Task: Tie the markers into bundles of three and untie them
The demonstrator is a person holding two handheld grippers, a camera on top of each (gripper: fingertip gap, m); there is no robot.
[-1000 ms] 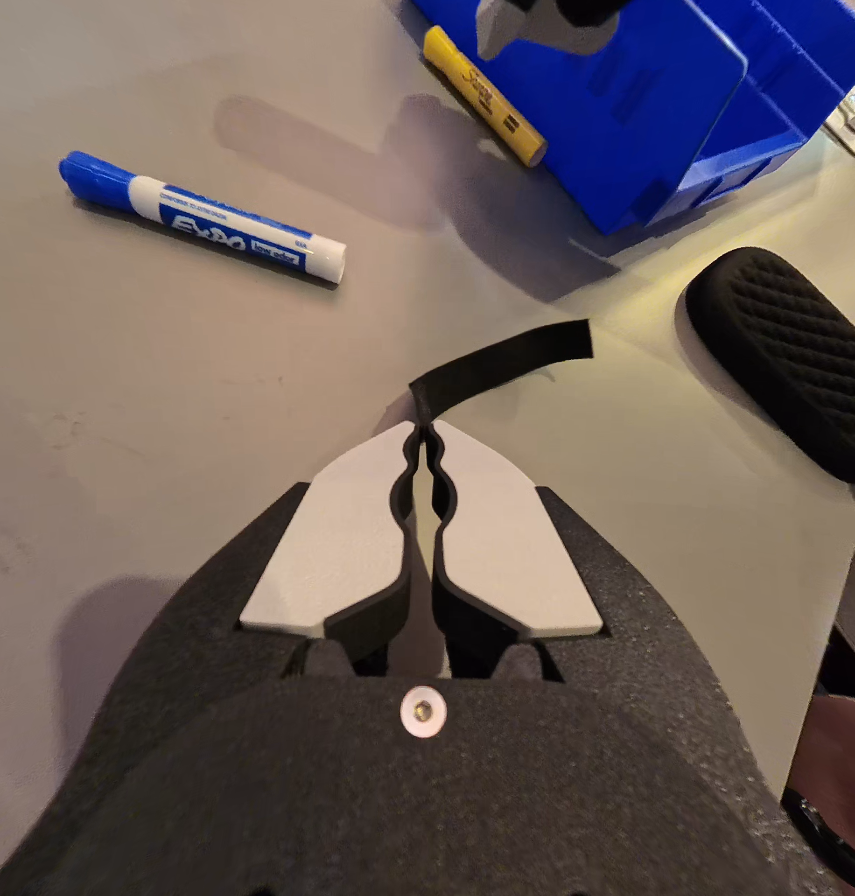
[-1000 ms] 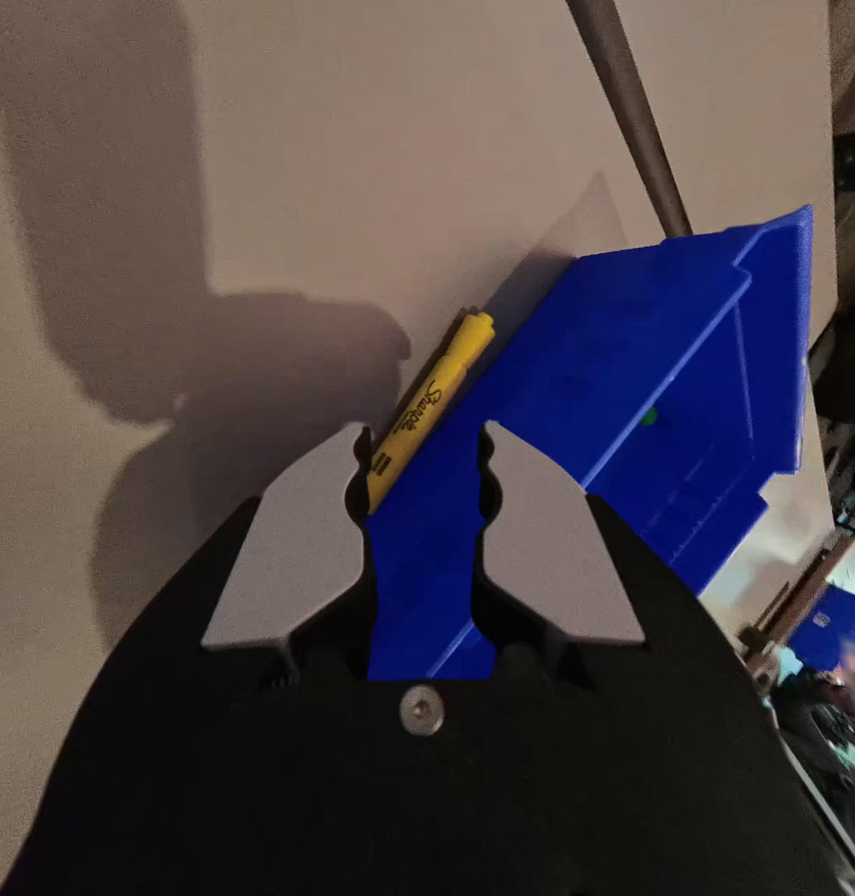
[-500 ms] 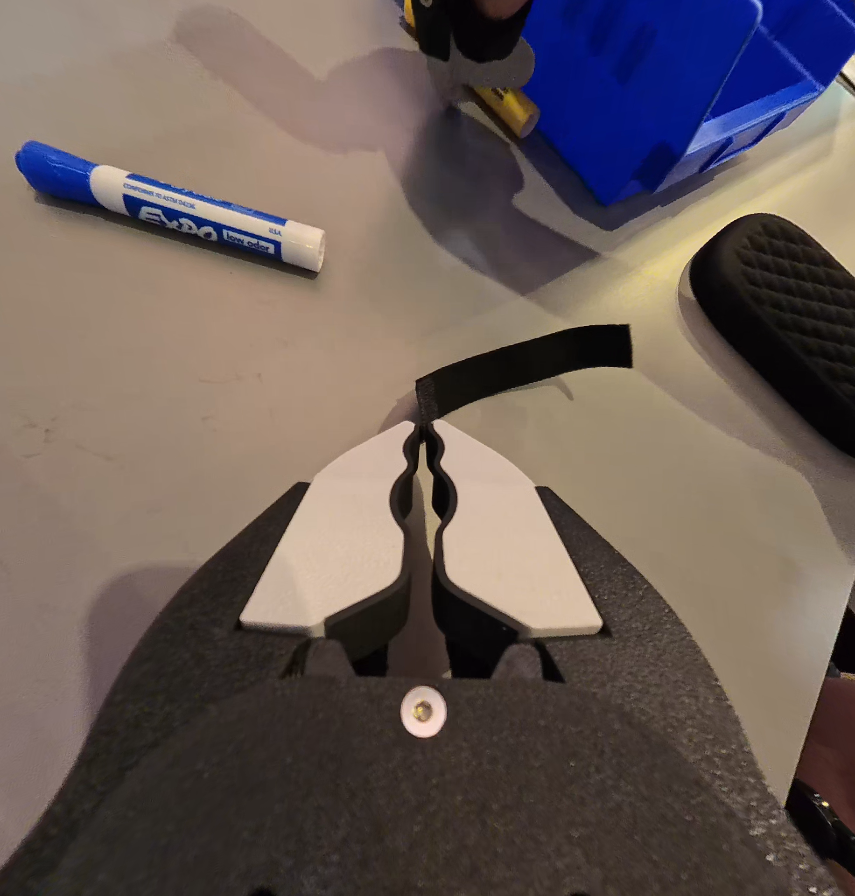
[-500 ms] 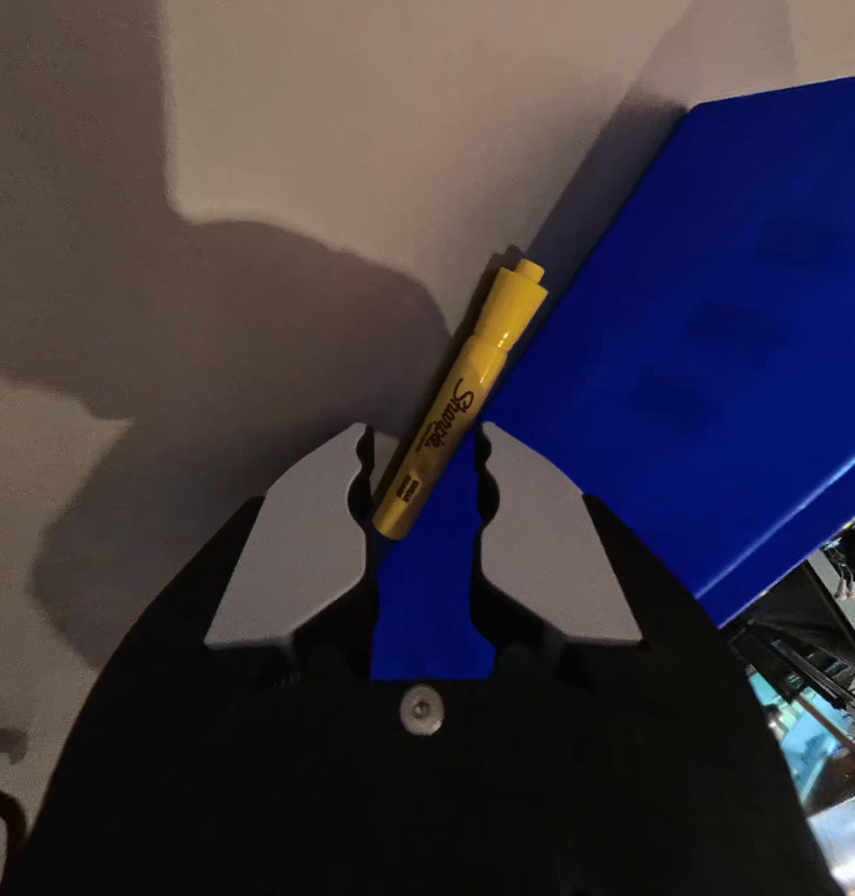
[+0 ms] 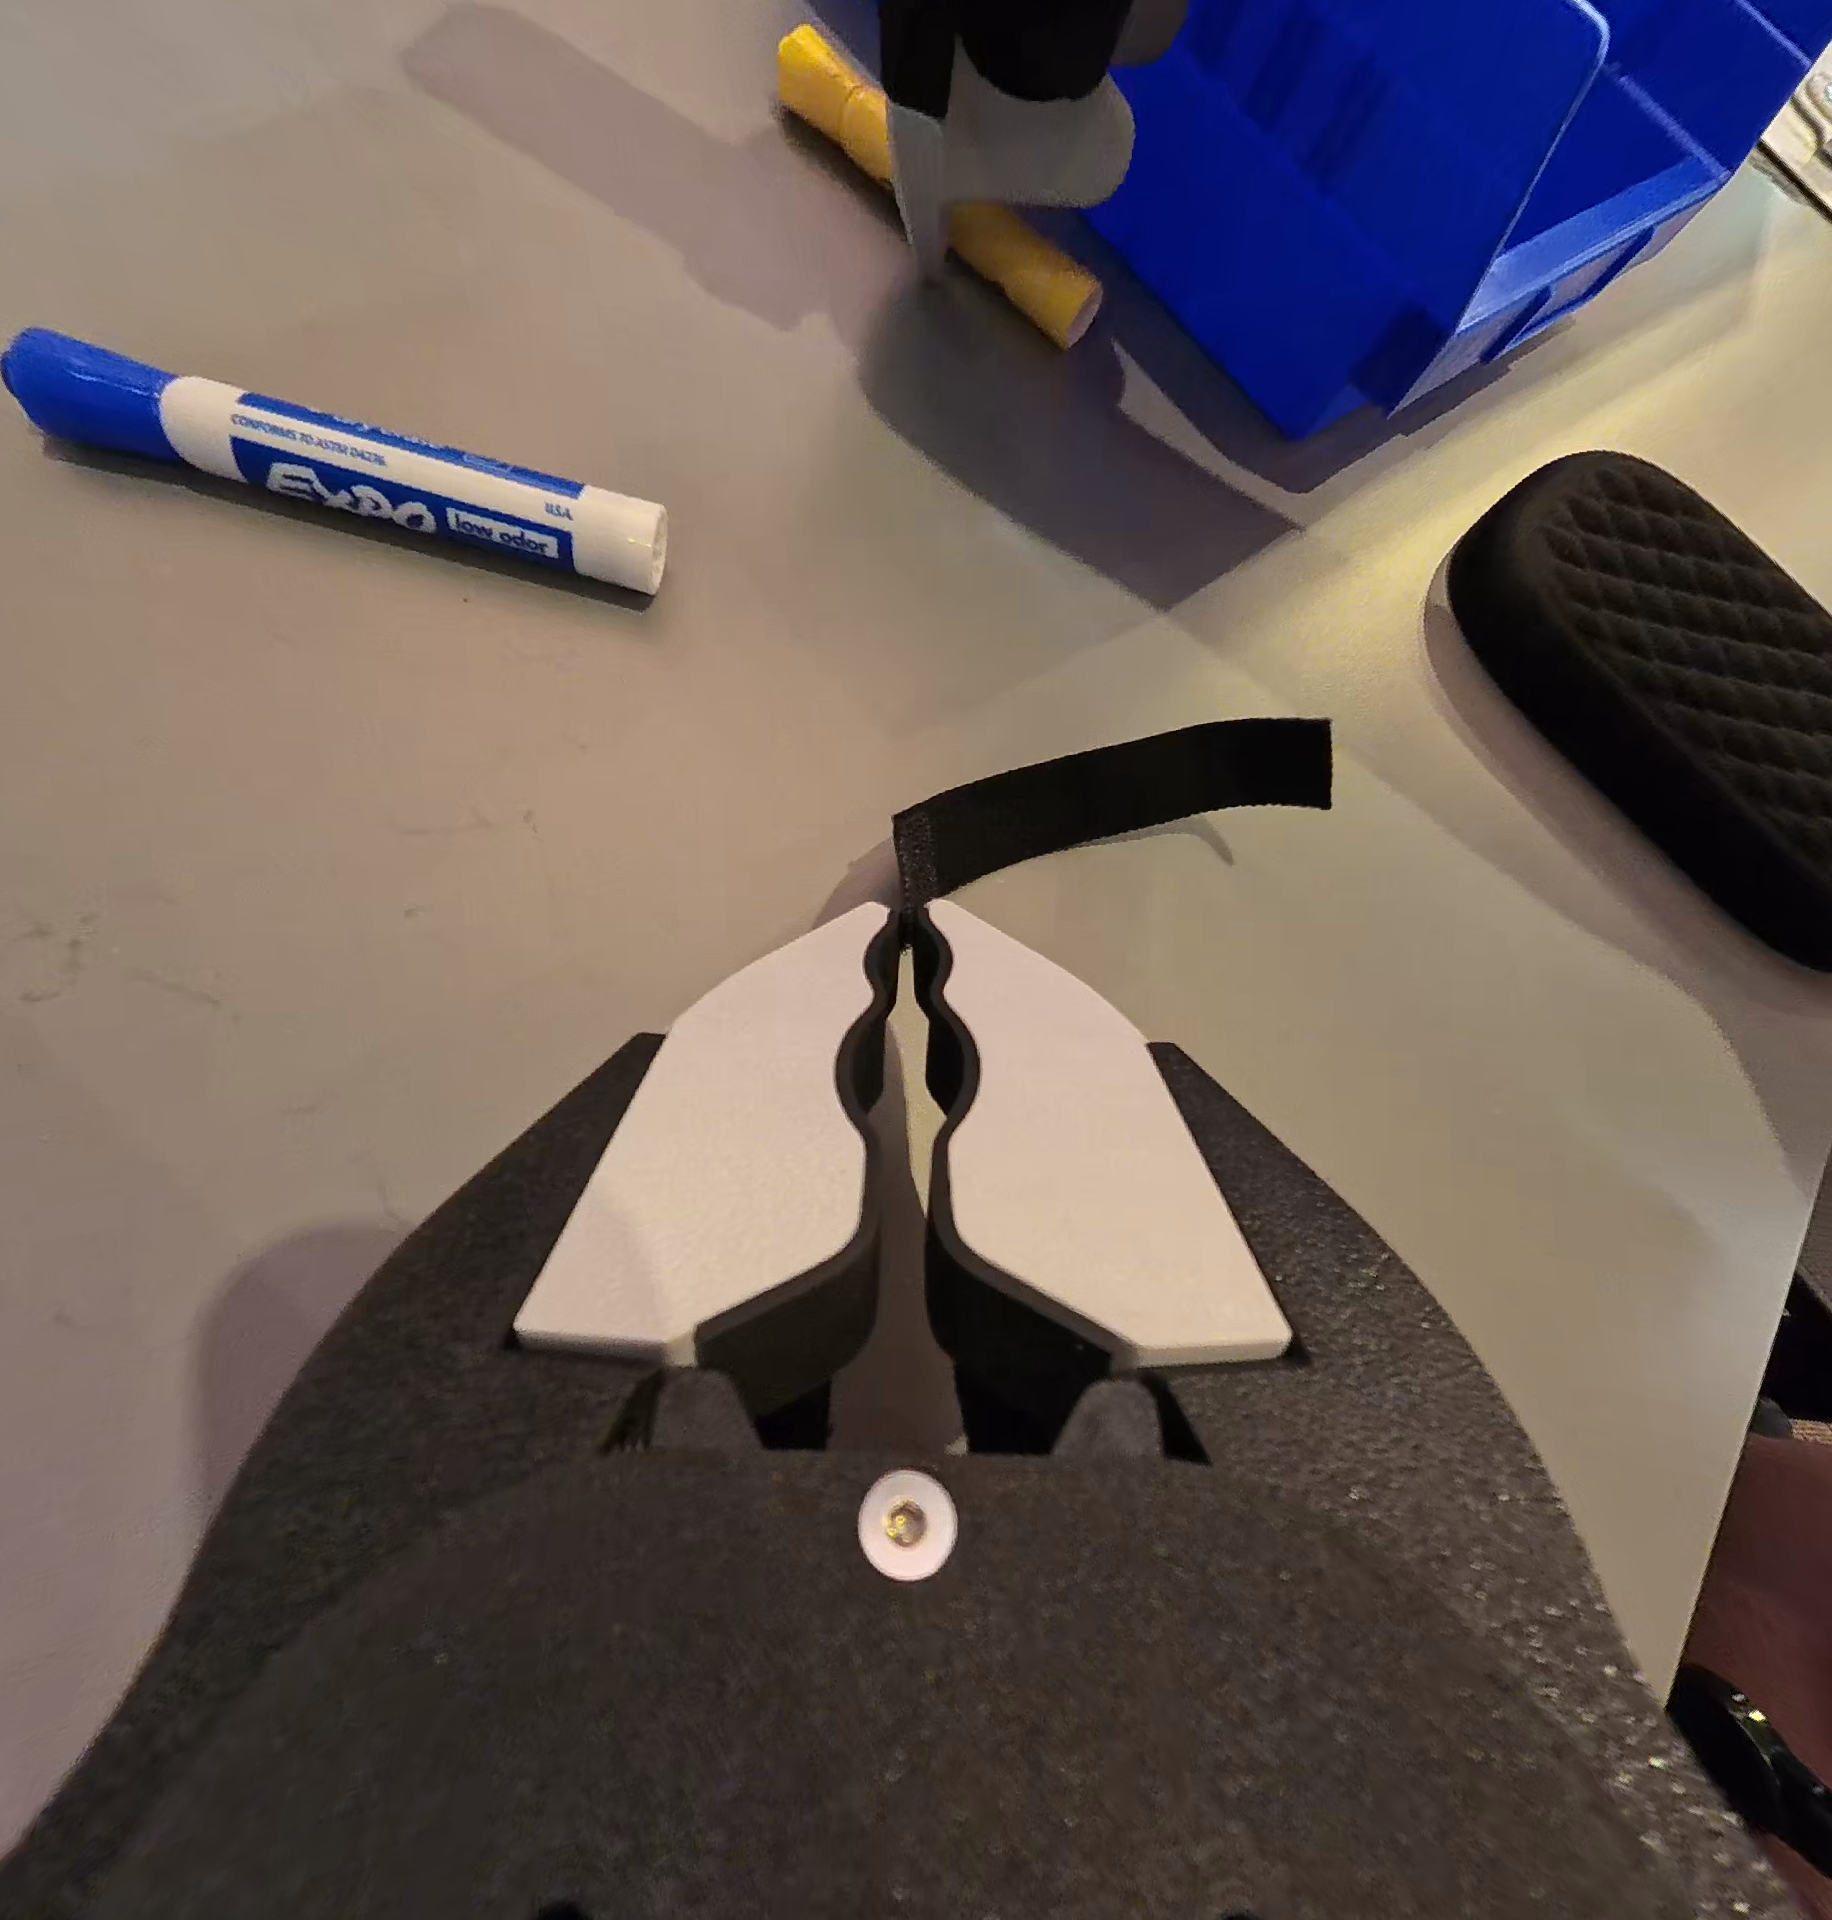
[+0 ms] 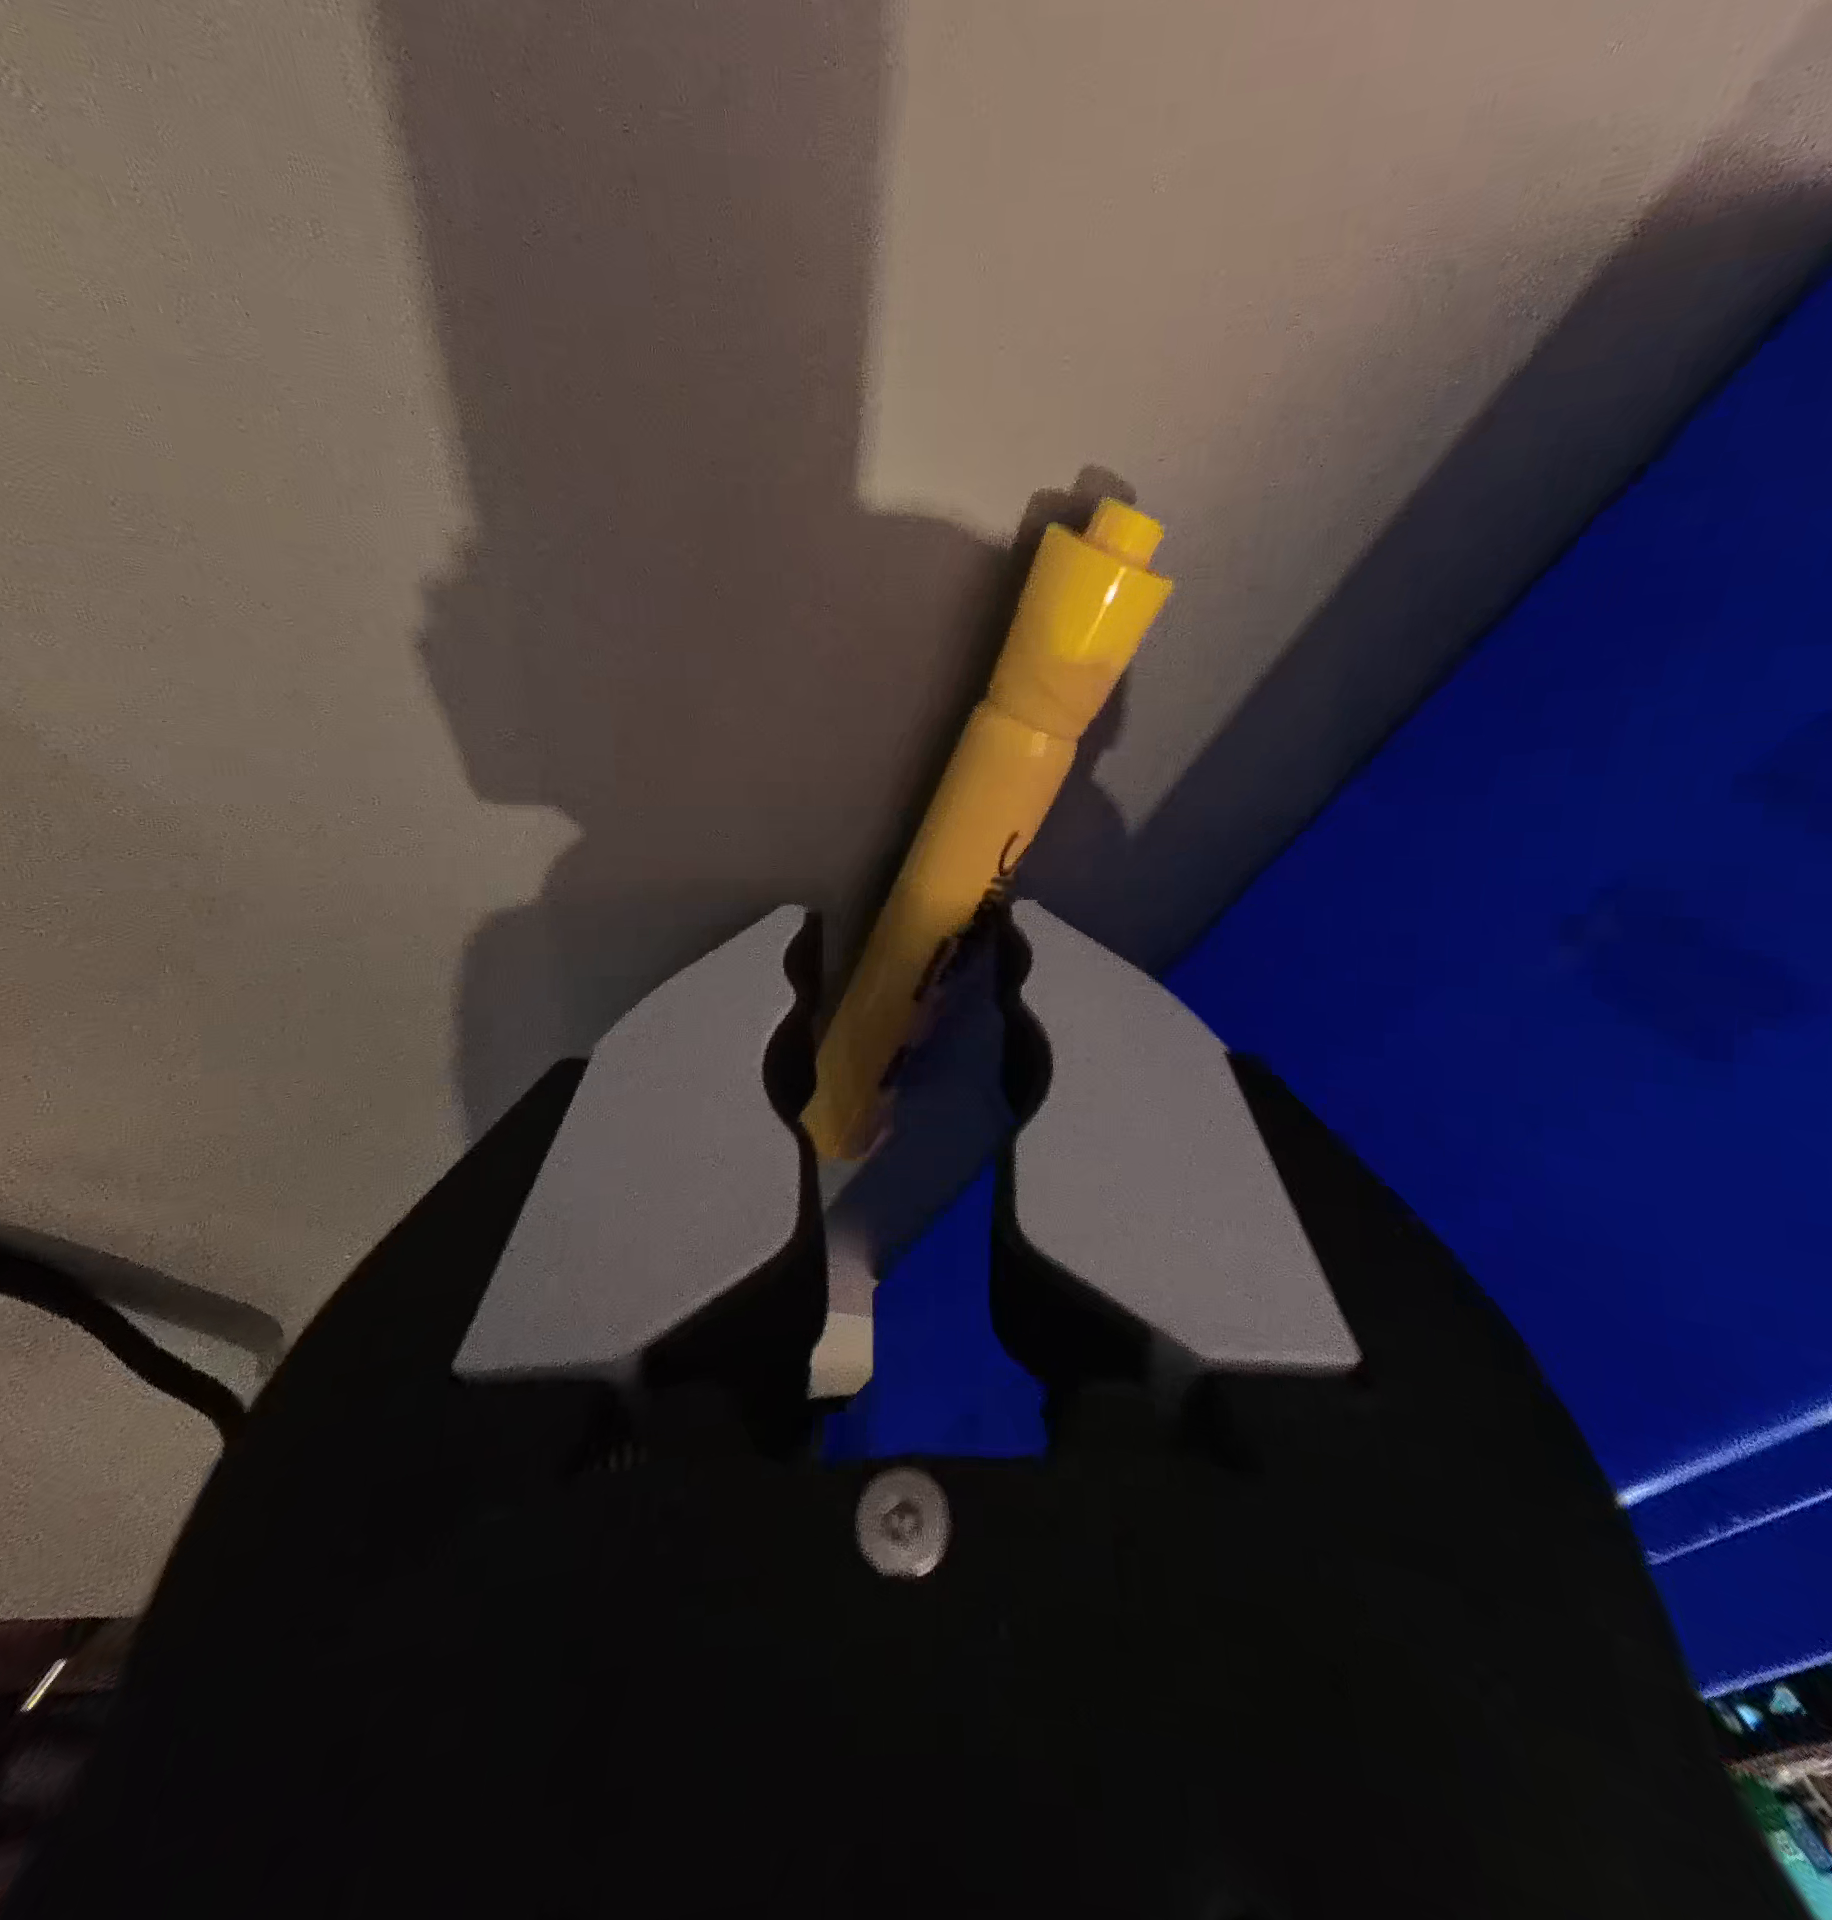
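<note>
My left hand-held gripper point(image 5: 907, 914) pinching black strap point(image 5: 1109, 795). My right hand-held gripper point(image 6: 907, 920) spread around yellow marker point(image 6: 995, 821) beside blue bin point(image 6: 1514, 987). Blue marker point(image 5: 340, 468) on desk point(image 5: 320, 883).

The desk point(image 5: 268, 935) is showing a smooth, matt grey top. The strap point(image 5: 1120, 790) is looking like fuzzy woven cloth. The yellow marker point(image 6: 995, 831) and blue bin point(image 5: 1359, 208) are gleaming as glossy plastic. The left gripper point(image 5: 907, 914) body is looking grainy and matt, its fingers point(image 5: 746, 1143) smooth. At three o'clock, a black pad point(image 5: 1670, 696) is showing quilted foam.
</note>
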